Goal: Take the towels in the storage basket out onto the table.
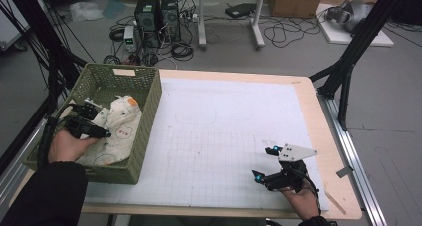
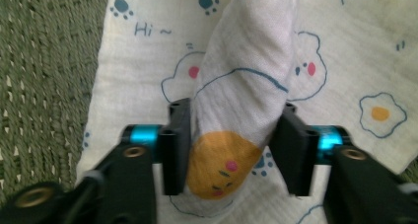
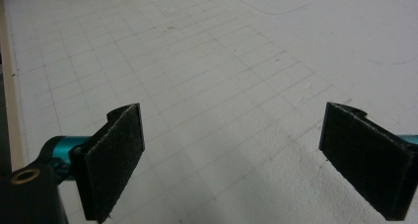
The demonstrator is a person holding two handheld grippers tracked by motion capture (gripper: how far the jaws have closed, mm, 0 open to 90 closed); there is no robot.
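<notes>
A cream cloth (image 1: 121, 126) printed with eggs and paw marks lies in the green woven basket (image 1: 150, 109) at the table's left. My left gripper (image 1: 99, 120) reaches into the basket. Its pads pinch a raised fold of the cloth (image 2: 246, 76) that bears an orange yolk print, so my left gripper (image 2: 231, 145) is shut on it. My right gripper (image 1: 263, 164) rests near the table's front right, over the white gridded mat (image 1: 224, 136). In its own view my right gripper (image 3: 231, 160) stands wide open with nothing between the pads (image 3: 116, 150).
The basket's woven bottom (image 2: 44, 76) shows left of the cloth. Beyond the table's far edge stand computer towers (image 1: 157, 14), cables, table legs and cardboard boxes. A black frame strut (image 1: 356, 42) rises at the right. The wooden table edge (image 1: 326, 136) borders the mat.
</notes>
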